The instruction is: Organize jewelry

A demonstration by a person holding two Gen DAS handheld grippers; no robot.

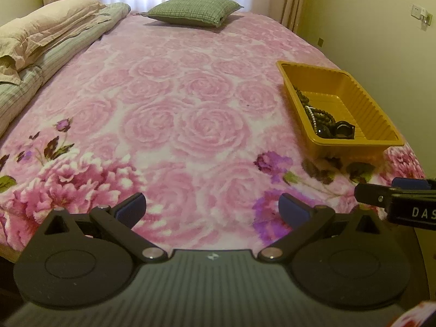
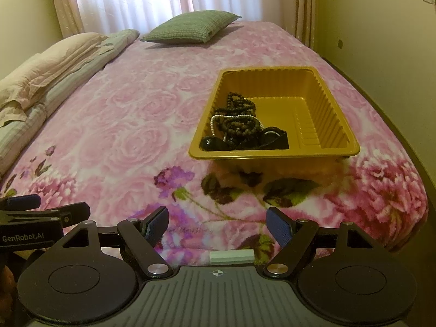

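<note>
A yellow plastic tray (image 2: 327,103) stands on the pink floral bed, also in the left wrist view (image 1: 362,100). In its near left part lie dark bead strands (image 2: 239,117), a white pearl strand (image 2: 215,124) and dark round pieces (image 2: 269,133); the beads show in the left wrist view too (image 1: 321,114). My right gripper (image 2: 216,226) is open and empty, near the bed's front edge, short of the tray. My left gripper (image 1: 212,207) is open and empty, to the left of the tray. The right gripper's fingers (image 1: 387,194) enter the left wrist view at the right edge.
A green checked cushion (image 2: 190,27) lies at the far end of the bed. Folded bedding and a beige pillow (image 2: 54,65) run along the left side. The wall is close on the right. A small pale block (image 2: 231,256) lies at the bed's front edge under my right gripper.
</note>
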